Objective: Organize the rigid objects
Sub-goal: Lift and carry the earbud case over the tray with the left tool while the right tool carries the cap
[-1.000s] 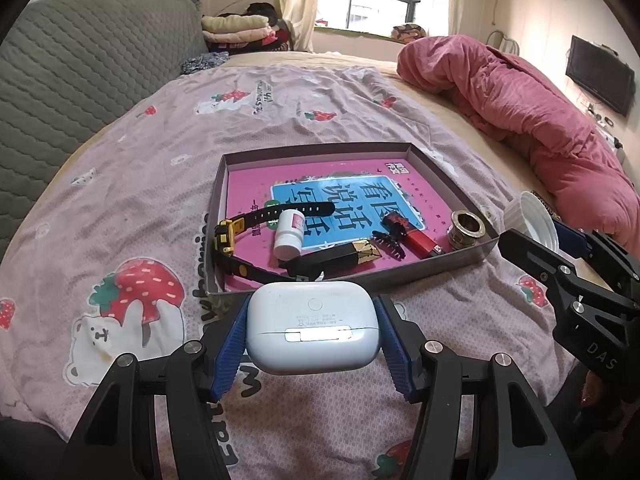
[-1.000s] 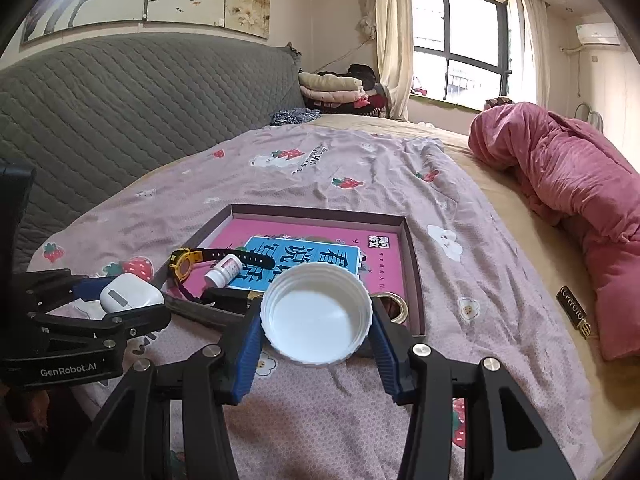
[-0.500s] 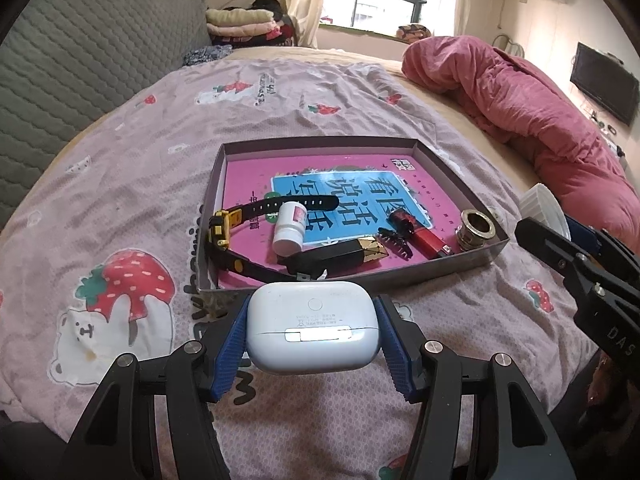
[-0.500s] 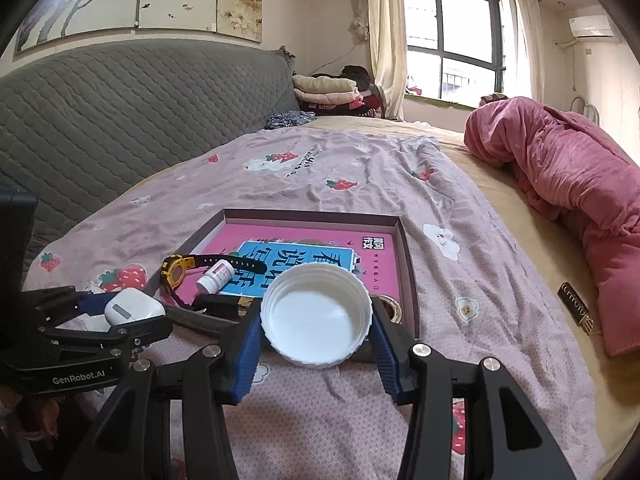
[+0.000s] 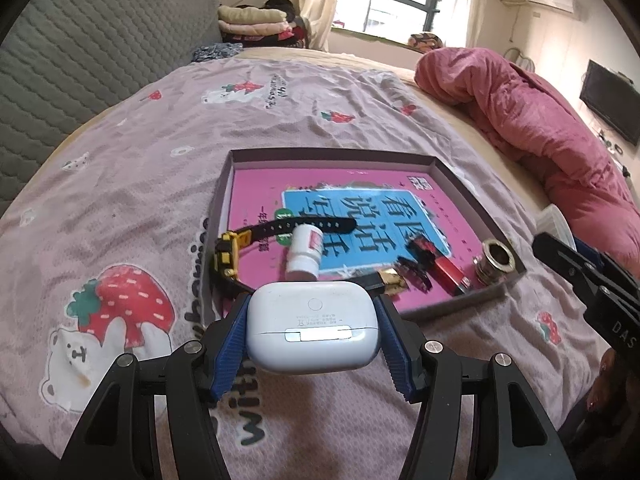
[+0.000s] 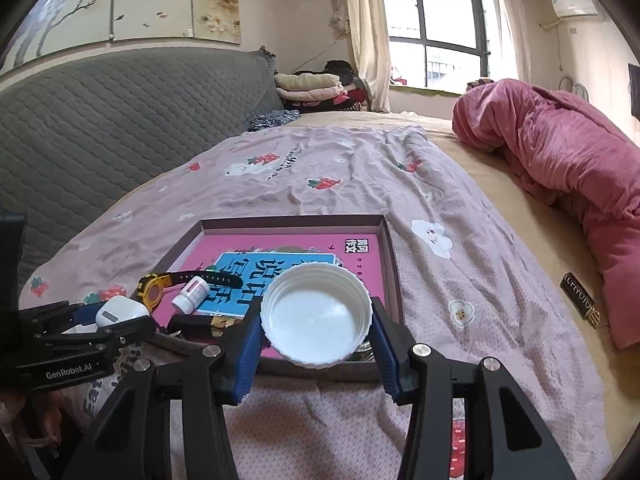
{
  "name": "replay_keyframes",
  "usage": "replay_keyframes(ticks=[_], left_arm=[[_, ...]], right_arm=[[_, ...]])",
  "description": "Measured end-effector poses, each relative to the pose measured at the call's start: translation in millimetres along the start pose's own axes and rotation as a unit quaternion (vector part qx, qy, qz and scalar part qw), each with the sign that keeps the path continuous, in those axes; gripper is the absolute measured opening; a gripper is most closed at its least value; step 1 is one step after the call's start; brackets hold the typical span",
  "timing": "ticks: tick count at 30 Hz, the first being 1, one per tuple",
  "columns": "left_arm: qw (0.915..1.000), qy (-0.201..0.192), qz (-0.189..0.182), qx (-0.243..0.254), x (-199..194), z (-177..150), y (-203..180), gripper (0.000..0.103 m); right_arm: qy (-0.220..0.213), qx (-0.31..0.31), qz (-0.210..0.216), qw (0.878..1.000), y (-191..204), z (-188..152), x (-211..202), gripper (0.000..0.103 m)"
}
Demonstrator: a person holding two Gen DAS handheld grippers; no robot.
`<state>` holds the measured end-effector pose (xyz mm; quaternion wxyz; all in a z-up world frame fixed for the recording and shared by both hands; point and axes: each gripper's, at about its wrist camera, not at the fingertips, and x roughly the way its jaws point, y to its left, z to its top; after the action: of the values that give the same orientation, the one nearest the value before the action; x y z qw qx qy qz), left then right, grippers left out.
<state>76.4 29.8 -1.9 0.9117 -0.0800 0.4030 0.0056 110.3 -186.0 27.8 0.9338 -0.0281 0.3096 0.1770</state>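
My left gripper (image 5: 312, 330) is shut on a white earbud case (image 5: 312, 326), held just in front of the near edge of a shallow grey box lid (image 5: 460, 176) with a pink printed bottom. My right gripper (image 6: 316, 320) is shut on a white ribbed jar lid (image 6: 316, 318), its hollow side facing the camera, over the tray's near right corner. Inside the tray lie a yellow-and-black watch (image 5: 232, 252), a small white bottle (image 5: 305, 252), a red lighter (image 5: 450, 270), a black-and-gold lighter (image 5: 384, 280) and a metal fitting (image 5: 496, 260).
The tray rests on a pink strawberry-print sheet (image 5: 280, 120) on a bed. A rolled red quilt (image 5: 540, 128) lies along the right side, a grey quilted headboard (image 6: 100, 120) on the left. A small dark label (image 6: 580, 304) lies on the beige sheet at right.
Both grippers have moved forward toward the tray and slightly down, keeping their loads; the tray now appears closer in both views.
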Motion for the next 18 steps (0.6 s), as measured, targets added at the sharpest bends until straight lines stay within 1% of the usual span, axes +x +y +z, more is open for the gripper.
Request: replay_keyframes(ticks=[7, 10, 18], left_arm=[[0.9998, -0.012, 0.011, -0.01, 9, 11, 14, 0.063], [0.9998, -0.013, 0.01, -0.014, 15, 14, 18, 0.063], [0.9999, -0.015, 0.002, 0.003, 23, 16, 9, 0.063]], right_arm=[[0.008, 0.002, -0.013, 1.0, -8, 5, 12, 0.05], [0.009, -0.005, -0.016, 1.0, -6, 7, 16, 0.05], [0.005, -0.04, -0.008, 0.999, 9, 8, 23, 0.05]])
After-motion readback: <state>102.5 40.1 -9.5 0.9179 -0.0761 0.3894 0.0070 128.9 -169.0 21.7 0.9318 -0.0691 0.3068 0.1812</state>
